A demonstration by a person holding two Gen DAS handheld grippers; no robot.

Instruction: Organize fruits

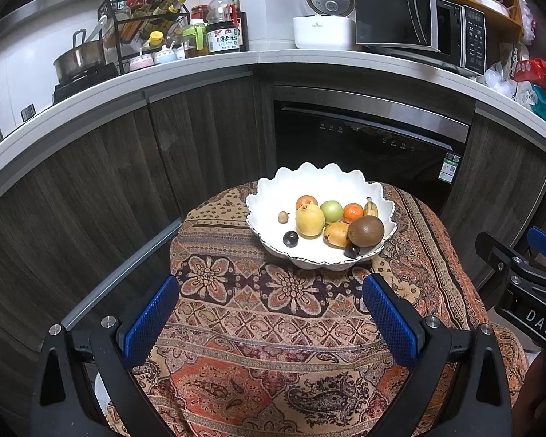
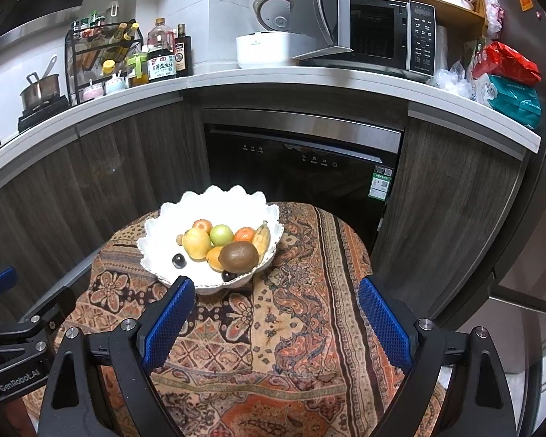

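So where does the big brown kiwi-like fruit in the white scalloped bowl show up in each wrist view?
Left wrist: brown fruit, right of centre, by the bowl's near-right rim.
Right wrist: brown fruit, left of centre, near the bowl's front rim.
Shared landmark: white scalloped bowl.

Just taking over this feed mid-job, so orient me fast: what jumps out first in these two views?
A white scalloped bowl sits at the far side of the patterned tablecloth, heaped with fruit: a brown kiwi at its near right edge, a yellow lemon in the middle. Both the left gripper and right gripper hover short of it, jaws wide and empty. Behind, the microwave door stands open on the counter.
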